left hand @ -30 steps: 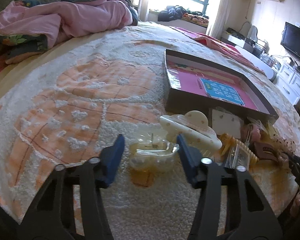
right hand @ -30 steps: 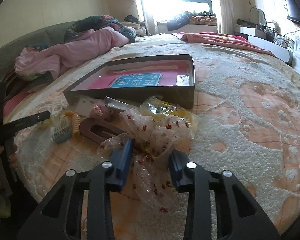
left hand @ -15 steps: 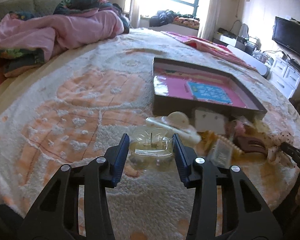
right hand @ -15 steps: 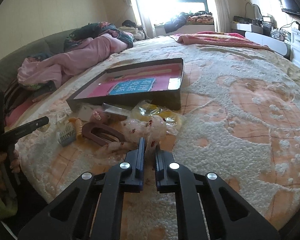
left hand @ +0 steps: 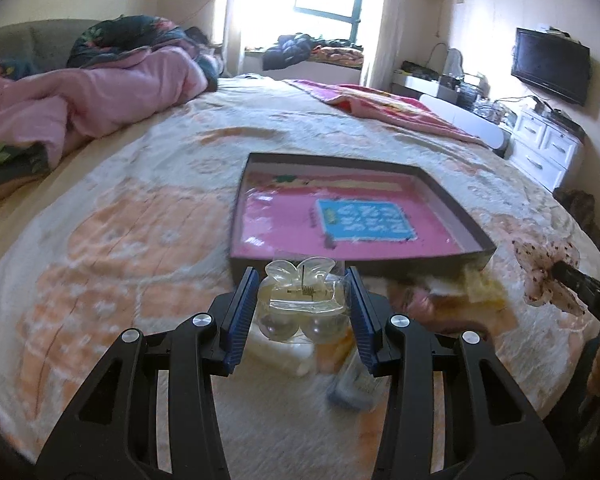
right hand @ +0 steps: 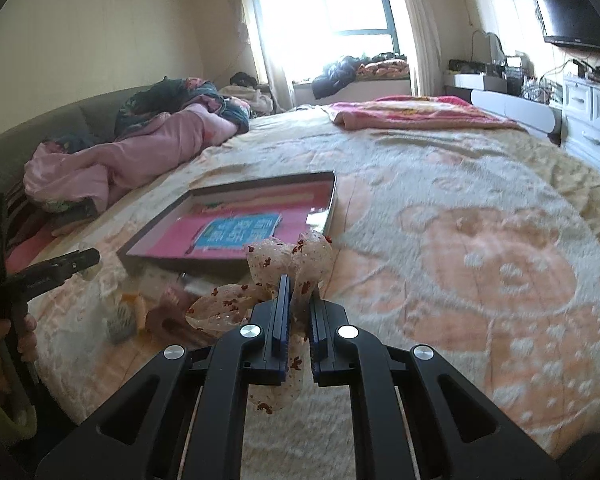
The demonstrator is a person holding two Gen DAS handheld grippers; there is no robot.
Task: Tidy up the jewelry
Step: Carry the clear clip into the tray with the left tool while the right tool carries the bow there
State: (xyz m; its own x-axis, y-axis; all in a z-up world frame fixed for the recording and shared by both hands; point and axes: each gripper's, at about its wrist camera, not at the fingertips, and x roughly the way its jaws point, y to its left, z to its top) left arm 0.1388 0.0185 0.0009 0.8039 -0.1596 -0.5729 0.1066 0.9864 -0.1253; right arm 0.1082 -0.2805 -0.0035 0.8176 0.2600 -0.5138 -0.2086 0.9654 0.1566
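Left wrist view: left tongs (left hand: 303, 312) clamped on a clear claw hair clip (left hand: 300, 300), lower centre of the frame, lifted off the bed (left hand: 140, 240). Shallow box (left hand: 448, 222) just above it holds only its pink printed liner, no accessories yet. Blurry leftover pile (left hand: 440, 300) at lower right.

Right wrist view: right tongs (right hand: 298, 312) pinched together on a sheer dotted bow (right hand: 288, 264), centre frame, near the box (right hand: 332, 204) corner. Judgement: early stage, nothing boxed; both pieces plus the pile (right hand: 140, 308) remain.

left claw (left hand: 303, 312) clamped clear clip (left hand: 300, 304), lifted | right claw (right hand: 299, 324) raised bow (right hand: 288, 276)
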